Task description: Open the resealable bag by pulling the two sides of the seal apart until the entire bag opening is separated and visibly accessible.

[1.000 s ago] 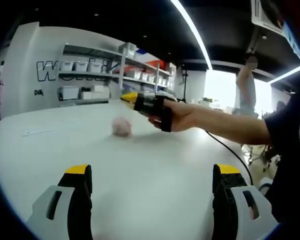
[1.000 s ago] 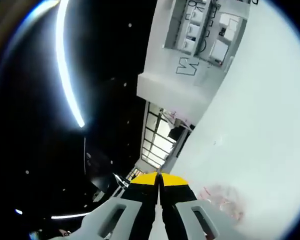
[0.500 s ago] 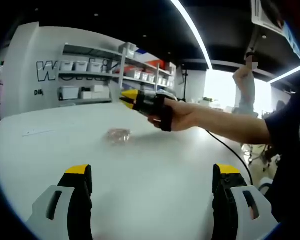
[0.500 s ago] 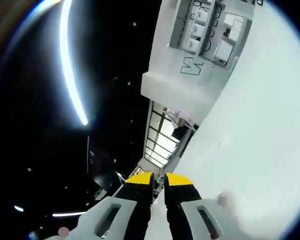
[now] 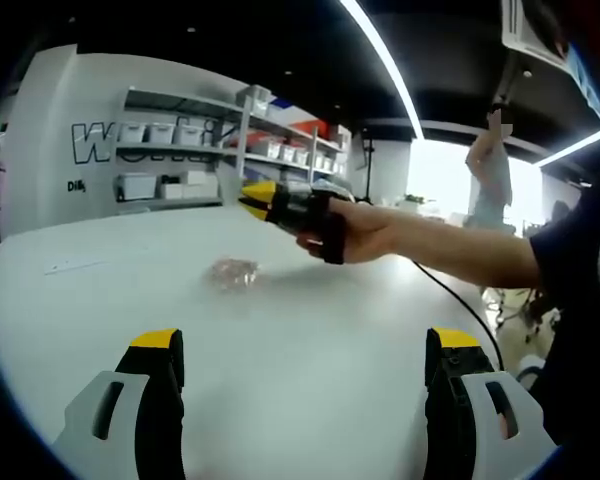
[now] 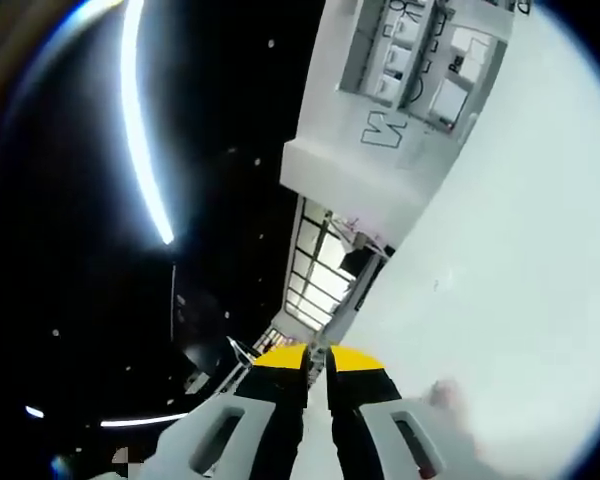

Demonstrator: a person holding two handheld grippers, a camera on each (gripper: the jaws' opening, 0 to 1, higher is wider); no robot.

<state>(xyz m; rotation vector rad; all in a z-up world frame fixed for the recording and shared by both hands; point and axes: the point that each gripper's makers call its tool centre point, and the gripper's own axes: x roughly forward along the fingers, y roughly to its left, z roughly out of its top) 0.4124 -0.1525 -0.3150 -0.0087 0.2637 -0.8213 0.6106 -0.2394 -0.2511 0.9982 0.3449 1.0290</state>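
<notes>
Two tongs are in my hands, and neither one has hold of anything now. A second ago my right tongs (image 5: 255, 193) were pinched shut above the bag (image 5: 232, 271), which looked puffed up. Now their yellow tips stand a tiny bit apart, and the bag lies flat on the white table (image 5: 310, 360), near them but not touching. My left tongs (image 5: 305, 345) are wide open, well back from the bag. I think the bag has been let go, so the seal may already be pulled apart (it is too small and blurry to be sure). Something pinkish seems to be inside it, but I cannot tell what.
</notes>
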